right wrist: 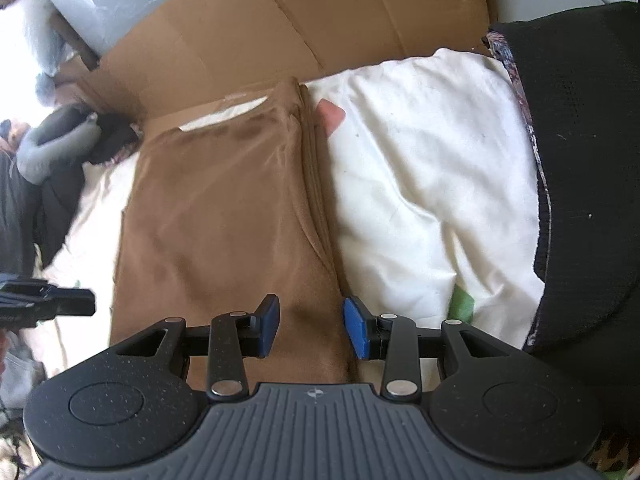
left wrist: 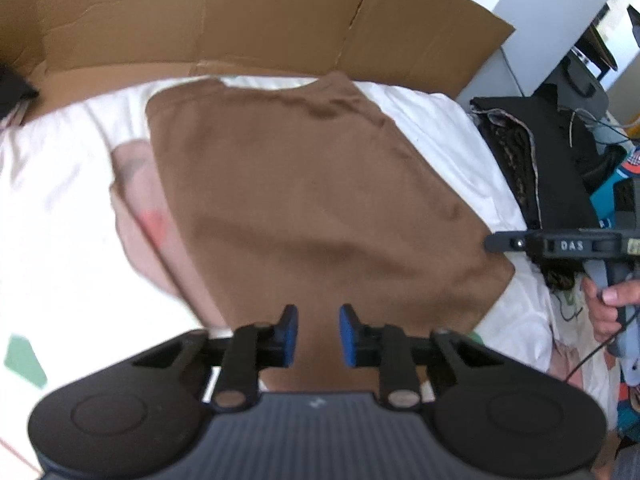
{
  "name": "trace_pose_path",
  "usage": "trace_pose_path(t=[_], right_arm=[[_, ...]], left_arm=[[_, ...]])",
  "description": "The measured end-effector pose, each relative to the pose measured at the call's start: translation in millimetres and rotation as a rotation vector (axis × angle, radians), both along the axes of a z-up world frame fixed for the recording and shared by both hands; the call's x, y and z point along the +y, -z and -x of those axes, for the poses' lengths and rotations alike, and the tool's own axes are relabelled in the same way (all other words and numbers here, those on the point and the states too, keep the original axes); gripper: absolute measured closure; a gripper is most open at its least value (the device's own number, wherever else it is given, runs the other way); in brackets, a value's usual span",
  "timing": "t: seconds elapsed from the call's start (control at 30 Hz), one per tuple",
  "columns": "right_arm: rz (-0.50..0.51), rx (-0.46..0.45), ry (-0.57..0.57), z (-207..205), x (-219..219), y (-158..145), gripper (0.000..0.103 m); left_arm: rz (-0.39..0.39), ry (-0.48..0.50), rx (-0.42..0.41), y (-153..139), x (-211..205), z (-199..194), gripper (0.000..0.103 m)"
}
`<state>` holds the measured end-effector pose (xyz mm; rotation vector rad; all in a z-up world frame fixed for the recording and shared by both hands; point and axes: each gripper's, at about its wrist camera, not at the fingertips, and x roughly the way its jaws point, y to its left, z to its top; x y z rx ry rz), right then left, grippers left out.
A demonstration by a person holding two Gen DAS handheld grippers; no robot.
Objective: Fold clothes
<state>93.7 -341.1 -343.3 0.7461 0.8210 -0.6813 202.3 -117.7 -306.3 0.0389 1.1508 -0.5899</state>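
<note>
**Brown Garment Folded on White Bedding, Both Grippers Empty**

Lying flat on the white crumpled bedding [right wrist: 420,168]: a brown soft-fabric garment [left wrist: 312,200], folded into a rough rectangle, its far edge against the flattened brown cardboard sheet [left wrist: 200,12] along the bedding's far edge. Stacked layers visible along the garment's right fold in the right wrist view. Pale pink cloth [left wrist: 140,200] showing from under the garment's left edge. Black knitted fabric [right wrist: 580,140] piled along the bedding's right edge.

Left gripper [left wrist: 318,336]: blue pads slightly apart, gripping nothing, above the garment's near edge. Right gripper [right wrist: 312,330]: pads moderately apart, gripping nothing, over the garment's near right corner; fabric beneath, not pinched.
</note>
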Motion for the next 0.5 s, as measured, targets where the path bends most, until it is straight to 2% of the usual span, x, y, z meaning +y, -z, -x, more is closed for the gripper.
trace_pose_path(t=[0.07, 0.13, 0.43, 0.5], right_arm=[[-0.001, 0.012, -0.001, 0.9, -1.2, 2.9, 0.06], [0.004, 0.026, -0.008, 0.7, -1.5, 4.3, 0.06], [0.012, 0.11, -0.042, 3.0, -1.6, 17.9, 0.06], [0.011, 0.118, -0.047, 4.2, -2.2, 18.0, 0.06]], left_arm=[[0.024, -0.053, 0.035, 4.5, 5.5, 6.4, 0.09], [0.047, -0.083, 0.049, 6.9, 10.6, 14.6, 0.09], [0.024, -0.1, 0.126, 41.7, 17.9, 42.5, 0.09], [0.05, -0.116, 0.151, 45.8, 25.4, 48.2, 0.09]])
